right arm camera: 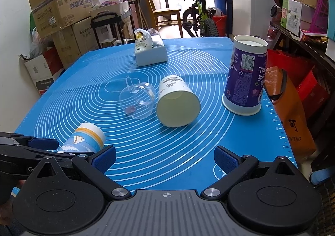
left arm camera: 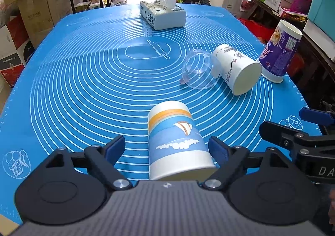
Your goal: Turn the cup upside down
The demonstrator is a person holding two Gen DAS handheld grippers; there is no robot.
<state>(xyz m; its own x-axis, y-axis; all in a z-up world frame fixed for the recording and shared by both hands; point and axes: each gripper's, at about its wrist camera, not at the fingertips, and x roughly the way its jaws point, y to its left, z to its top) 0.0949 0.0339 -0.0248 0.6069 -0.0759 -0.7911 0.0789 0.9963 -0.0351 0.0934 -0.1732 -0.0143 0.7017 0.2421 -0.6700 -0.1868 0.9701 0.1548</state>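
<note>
A paper cup with a sailboat print (left arm camera: 175,139) lies on its side on the blue mat (left arm camera: 83,81), its mouth toward the left wrist camera. My left gripper (left arm camera: 167,149) is open, with one blue pad on each side of the cup, not touching. The cup also shows at the lower left of the right wrist view (right arm camera: 85,140). My right gripper (right arm camera: 165,159) is open and empty above the mat's near edge; its fingers (left arm camera: 309,114) show at the right of the left wrist view. A white flower-print cup (right arm camera: 175,104) and a clear cup (right arm camera: 138,103) lie on their sides mid-mat.
A purple cup (right arm camera: 245,79) stands upside down near the mat's right edge. A tissue box (left arm camera: 162,14) sits at the far end. Cardboard boxes (right arm camera: 60,12), a chair, a bicycle (right arm camera: 199,12) and shelves surround the table.
</note>
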